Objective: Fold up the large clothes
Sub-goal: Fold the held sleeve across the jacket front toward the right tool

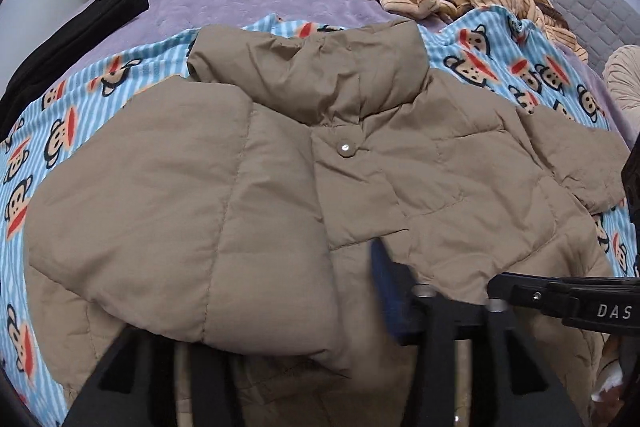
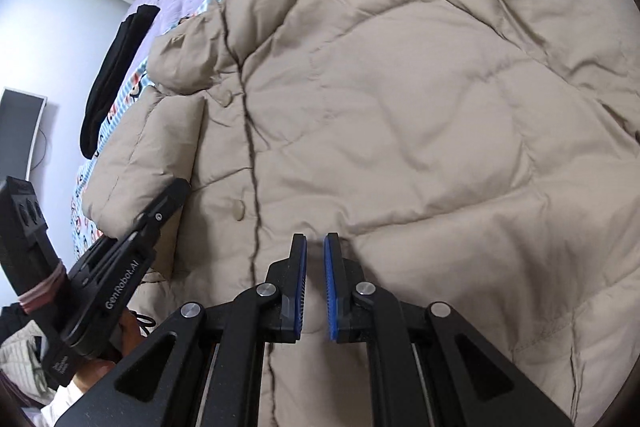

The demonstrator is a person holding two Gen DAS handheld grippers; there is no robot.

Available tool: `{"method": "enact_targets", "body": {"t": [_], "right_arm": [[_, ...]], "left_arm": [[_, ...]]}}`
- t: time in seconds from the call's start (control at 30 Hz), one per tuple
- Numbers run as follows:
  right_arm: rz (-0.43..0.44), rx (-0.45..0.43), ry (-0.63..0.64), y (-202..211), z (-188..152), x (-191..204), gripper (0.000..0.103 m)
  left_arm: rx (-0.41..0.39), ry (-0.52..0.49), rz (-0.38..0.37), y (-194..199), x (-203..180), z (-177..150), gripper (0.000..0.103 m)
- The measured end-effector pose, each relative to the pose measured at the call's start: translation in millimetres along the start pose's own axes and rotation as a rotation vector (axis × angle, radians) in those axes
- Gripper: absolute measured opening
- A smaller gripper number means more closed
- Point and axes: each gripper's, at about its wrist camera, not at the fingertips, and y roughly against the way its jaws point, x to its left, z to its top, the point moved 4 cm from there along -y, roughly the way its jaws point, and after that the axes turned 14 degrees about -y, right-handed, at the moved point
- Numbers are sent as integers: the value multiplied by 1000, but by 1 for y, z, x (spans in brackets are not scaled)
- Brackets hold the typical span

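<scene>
Left wrist view: the tan jacket lies front-up on the monkey blanket, one sleeve folded across the chest. The left gripper is released, nothing between its jaws.

Right wrist view: the right gripper is nearly clenched, empty, above the jacket front. Judgement: grasp the far sleeve cuff deeply and fold it level.
</scene>
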Motion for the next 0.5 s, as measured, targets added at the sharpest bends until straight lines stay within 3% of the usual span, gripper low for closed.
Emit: {"method": "enact_targets", "body": {"t": [0.03,0.17,0.33,0.37,0.4,0.47,0.5], "right_arm": [[7,0,-3,-1,0,0,9],[16,-17,8,12,7,-16,11],[-33,-59,87,28,4,-10,12],[-44,-72,118,32,3,-3,24],[-49,-85,152,39,-2,-2,57],[-38,-113,237,48,-10,18,94],[-22,-129,294,52,-16,33,94]], "left_arm": [[-19,0,7,5,-1,2,89],[-26,-28,39,25,-2,7,89],[-63,46,16,67,33,-2,89],[-66,69,26,76,47,-8,89],[-67,94,38,83,61,-13,89],[-66,171,74,96,96,-27,89],[-62,213,91,100,114,-34,89]]}}
